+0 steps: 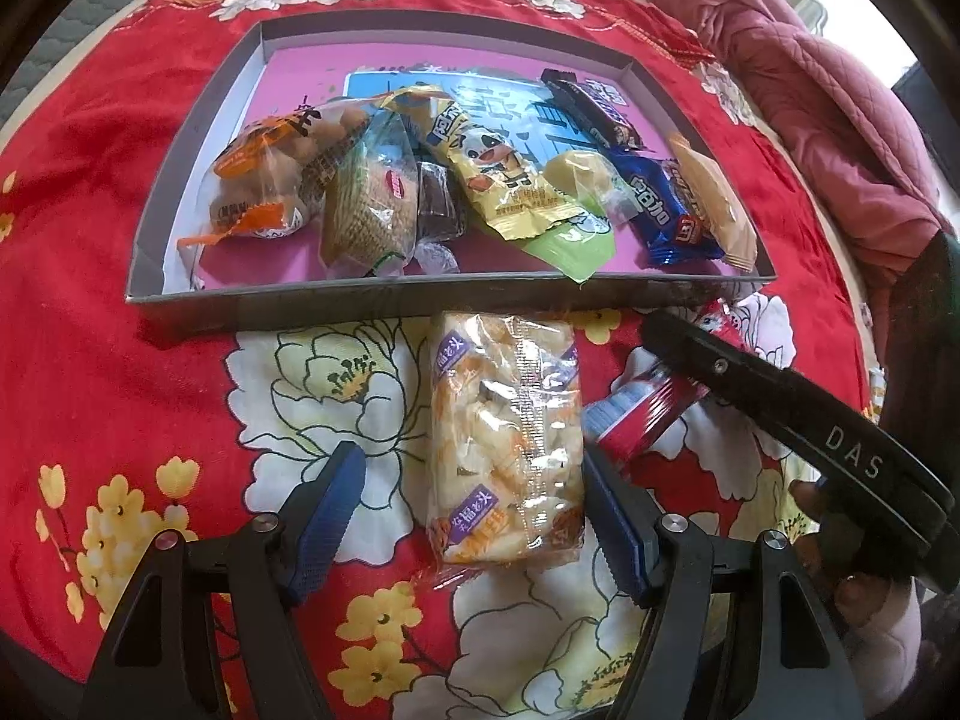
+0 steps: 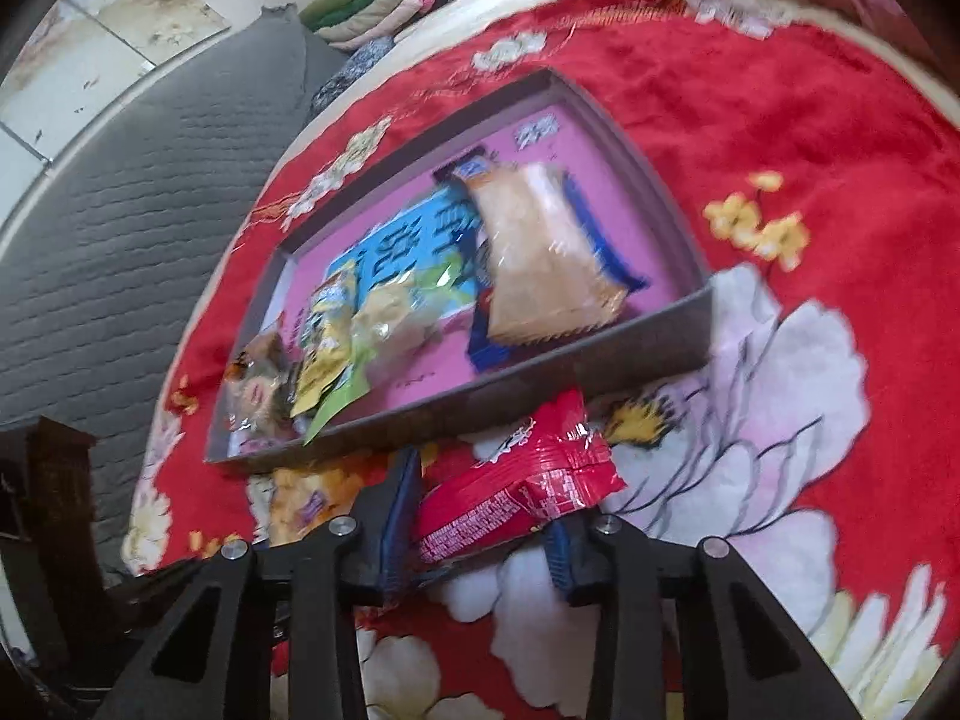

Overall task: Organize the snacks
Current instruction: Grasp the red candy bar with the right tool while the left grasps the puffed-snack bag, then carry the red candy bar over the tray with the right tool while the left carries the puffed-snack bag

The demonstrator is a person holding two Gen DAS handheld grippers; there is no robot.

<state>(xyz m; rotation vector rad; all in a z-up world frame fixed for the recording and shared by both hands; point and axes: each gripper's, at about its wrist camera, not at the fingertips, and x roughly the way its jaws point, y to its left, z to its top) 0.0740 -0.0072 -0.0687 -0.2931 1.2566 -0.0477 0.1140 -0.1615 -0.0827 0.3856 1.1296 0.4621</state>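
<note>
blanket: big red fleece blanket [image 1: 108, 192] with white and yellow flowers covers the whole surface, so I can't tell what's under it
box: shallow grey box [image 1: 384, 300] with a pink floor, lying on the blanket; snack packs piled inside hide most of the blue print on its bottom, and that writing isn't readable
right tongs: right tongs [image 2: 480, 516], closed on the red snack pack [image 2: 522, 498] just in front of the box's near wall; one arm reads "DAS" in the left view, and the right view is motion-blurred
left tongs: left tongs [image 1: 474, 516], spread wide, not gripping; the rice cracker pack [image 1: 510, 438] lies on the blanket between the fingers, pads not pressing on it
rice cracker pack: clear wrap, purple labels with Chinese characters I can't make out
blue pack: blue pack [image 1: 666, 210] in the box looks like Oreo, partly covered by a tan cracker pack [image 1: 714, 210]
</note>
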